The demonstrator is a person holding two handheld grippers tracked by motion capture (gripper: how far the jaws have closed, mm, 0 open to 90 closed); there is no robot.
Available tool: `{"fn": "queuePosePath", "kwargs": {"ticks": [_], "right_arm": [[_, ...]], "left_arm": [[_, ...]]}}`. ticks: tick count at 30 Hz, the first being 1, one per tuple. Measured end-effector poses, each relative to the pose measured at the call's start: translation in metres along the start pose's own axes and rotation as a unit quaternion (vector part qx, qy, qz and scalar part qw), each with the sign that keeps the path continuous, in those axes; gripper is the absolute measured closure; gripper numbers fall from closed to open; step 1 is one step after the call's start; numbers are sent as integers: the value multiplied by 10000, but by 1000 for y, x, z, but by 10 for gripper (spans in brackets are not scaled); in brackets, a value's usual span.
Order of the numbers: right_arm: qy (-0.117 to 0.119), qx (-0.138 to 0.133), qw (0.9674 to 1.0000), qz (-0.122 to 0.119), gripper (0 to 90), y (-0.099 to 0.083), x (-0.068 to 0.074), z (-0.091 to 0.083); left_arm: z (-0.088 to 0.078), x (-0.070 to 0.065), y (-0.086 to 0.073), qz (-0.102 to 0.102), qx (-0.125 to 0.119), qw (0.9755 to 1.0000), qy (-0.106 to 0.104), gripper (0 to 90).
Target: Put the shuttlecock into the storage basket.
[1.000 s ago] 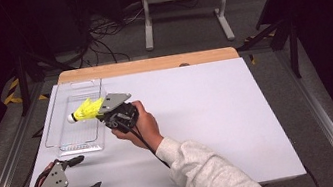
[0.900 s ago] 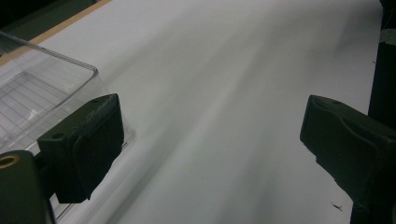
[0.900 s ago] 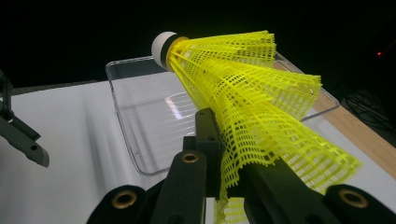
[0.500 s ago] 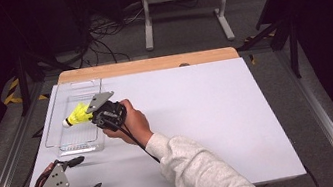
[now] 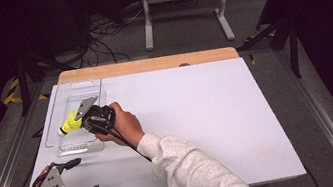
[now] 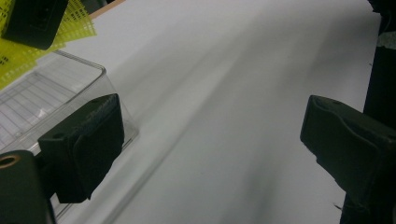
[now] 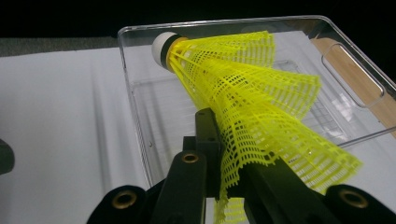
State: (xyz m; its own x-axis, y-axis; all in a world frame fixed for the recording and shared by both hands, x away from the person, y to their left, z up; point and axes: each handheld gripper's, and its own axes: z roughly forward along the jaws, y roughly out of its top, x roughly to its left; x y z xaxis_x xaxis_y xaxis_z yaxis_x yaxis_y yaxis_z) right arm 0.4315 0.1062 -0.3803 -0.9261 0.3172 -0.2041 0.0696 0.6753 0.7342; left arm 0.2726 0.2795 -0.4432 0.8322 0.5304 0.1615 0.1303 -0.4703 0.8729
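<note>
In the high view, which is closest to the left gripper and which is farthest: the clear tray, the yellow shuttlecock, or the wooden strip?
1. Clear tray, just ahead of the left gripper, on the table's left.
2. Shuttlecock, over the tray, in the right gripper.
3. Wooden strip, along the table's far edge.

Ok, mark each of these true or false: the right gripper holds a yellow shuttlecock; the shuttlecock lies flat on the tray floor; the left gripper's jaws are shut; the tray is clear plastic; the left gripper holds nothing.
1. The right gripper holds a yellow shuttlecock. True.
2. The shuttlecock lies flat on the tray floor. False: it is held above the tray, its skirt pinched between the jaws, cork end pointing away from the gripper.
3. The left gripper's jaws are shut. False: they stand wide apart.
4. The tray is clear plastic. True.
5. The left gripper holds nothing. True: between its jaws there is bare white table.
</note>
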Motion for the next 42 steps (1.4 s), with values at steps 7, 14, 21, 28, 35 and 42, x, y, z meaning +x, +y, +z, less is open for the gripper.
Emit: {"fn": "queuePosePath", "kwargs": {"ticks": [7, 14, 21, 28, 35, 42], "right_arm": [[145, 272, 9994, -145, 884, 9, 2, 15], [250, 460, 9984, -214, 883, 15, 5, 29], [337, 610, 9974, -198, 883, 18, 5, 38], [357, 671, 9971, -95, 880, 17, 4, 49], [385, 770, 9963, 66, 863, 12, 1, 55], [409, 816, 9957, 172, 744, 6, 1, 56]], "left_arm": [[-5, -1, -2, -28, 14, 10000, 38, 74], [-11, -2, -4, -59, -1, 9999, 113, 74], [-12, -2, -6, -109, -29, 9998, 137, 74], [-10, -2, -5, -88, -20, 9999, 109, 75], [-9, -2, -4, -97, -38, 9999, 80, 75], [-7, -2, -3, -85, -36, 9999, 78, 75]]}}
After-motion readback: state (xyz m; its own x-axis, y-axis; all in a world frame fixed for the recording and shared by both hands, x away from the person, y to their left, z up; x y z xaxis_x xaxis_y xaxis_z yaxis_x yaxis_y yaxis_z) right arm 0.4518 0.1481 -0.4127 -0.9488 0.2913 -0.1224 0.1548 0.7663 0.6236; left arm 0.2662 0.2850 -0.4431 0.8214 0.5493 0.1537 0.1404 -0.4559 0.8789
